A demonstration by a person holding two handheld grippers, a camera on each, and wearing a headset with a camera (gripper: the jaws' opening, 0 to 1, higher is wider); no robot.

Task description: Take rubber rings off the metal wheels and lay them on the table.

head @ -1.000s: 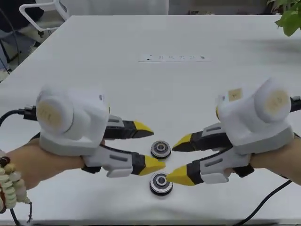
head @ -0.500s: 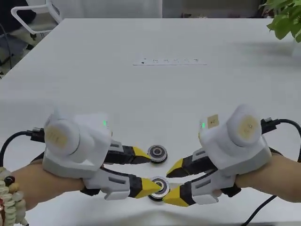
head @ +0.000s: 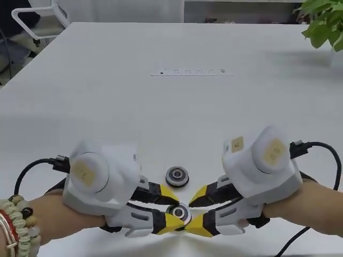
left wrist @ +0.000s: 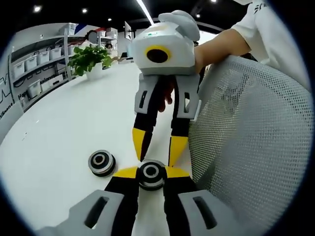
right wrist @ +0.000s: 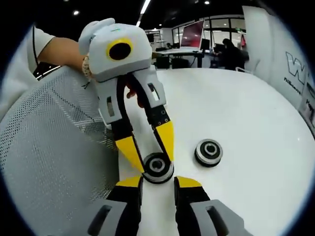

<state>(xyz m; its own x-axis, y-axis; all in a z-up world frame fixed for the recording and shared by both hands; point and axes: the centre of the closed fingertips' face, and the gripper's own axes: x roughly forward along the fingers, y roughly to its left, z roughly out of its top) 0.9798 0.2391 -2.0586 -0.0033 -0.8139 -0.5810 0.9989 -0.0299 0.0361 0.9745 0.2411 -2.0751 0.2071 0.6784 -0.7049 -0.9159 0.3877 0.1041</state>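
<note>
The left claw (head: 172,208) has its yellow tips pressed to either side of the near wheel (head: 179,212), which lies flat on the white counter (head: 161,112) close to the person's edge. In the left gripper view the wheel sits squarely between those tips, pinched. The right claw (head: 196,210) faces it from the other side of the near wheel, jaws part open, with its tips just at the rim and not closed on it. The far wheel (head: 177,175) lies flat just beyond the near wheel, apart from both claws. Each wheel wears a dark ring (right wrist: 199,153) around its rim.

Beyond the near wheel the counter is plain and matt, running back to a flush socket strip (head: 192,72) well away. Farther off to the right stands a leafy plant (head: 321,24); farther off to the left, a white chair (head: 37,21). On the person's side of the near wheel rises a grey mesh chair back (left wrist: 246,137).

The room has a dark ceiling with strip and spot lights (left wrist: 145,10), and shelves (left wrist: 34,69) of boxes line a wall behind the plant. A black cable (head: 324,150) trails from the right claw's housing, and beads (head: 13,225) circle the left wrist.
</note>
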